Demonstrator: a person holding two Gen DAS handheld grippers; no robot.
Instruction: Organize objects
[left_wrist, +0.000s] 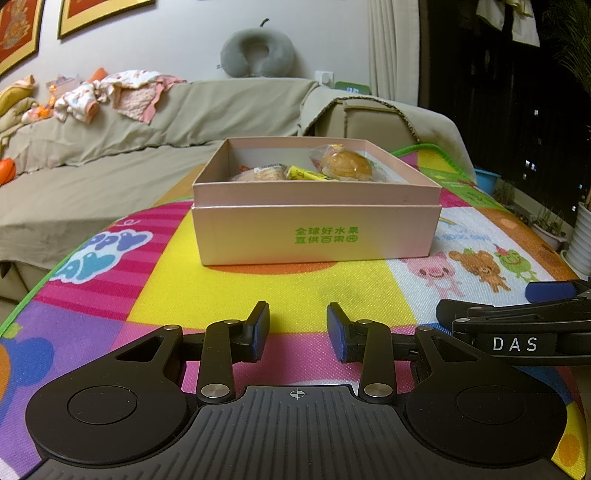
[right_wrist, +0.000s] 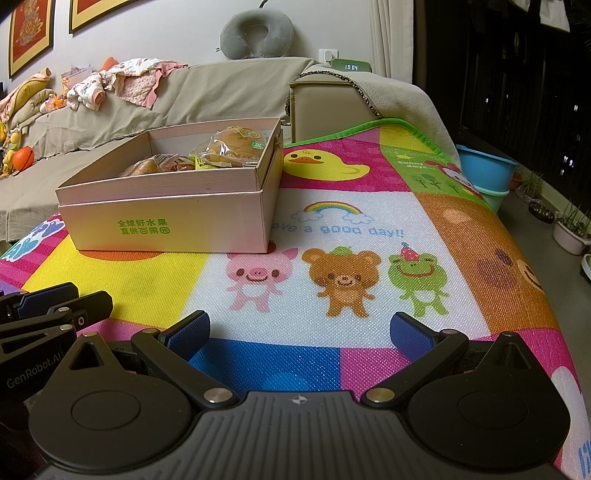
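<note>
In the left wrist view, the left gripper (left_wrist: 297, 330) is low over a colourful play mat (left_wrist: 332, 291). Its two blue pads stand partly apart, with only the mat visible between them, so it holds nothing. Straight ahead, farther on the mat, stands a pink box (left_wrist: 316, 236) with green printed characters on its near wall. The box has no lid on it and it seems to sit inside a slightly wider pink base. Inside the box lie wrapped snacks: a round bun in clear wrap (left_wrist: 345, 166) at the far right, a yellow packet (left_wrist: 304, 173) in the middle, and another wrapped bread (left_wrist: 258, 173) to the left. At the right edge, the right gripper (left_wrist: 546, 295) enters from the side, near the mat. Behind the mat there is a sofa with a beige cover (left_wrist: 129, 147), and a grey neck pillow (left_wrist: 258, 51) on its back.

In the right wrist view, the right gripper (right_wrist: 301, 332) has its blue pads wide apart, and nothing is between them except the mat (right_wrist: 369, 221). The pink box (right_wrist: 170, 221) is now far to the left, with the wrapped bun (right_wrist: 236, 147) in its far right corner. The left gripper (right_wrist: 55, 299) shows at the left edge, just beside the right one. To the far right, off the mat, stand blue basins (right_wrist: 484, 170).
</note>
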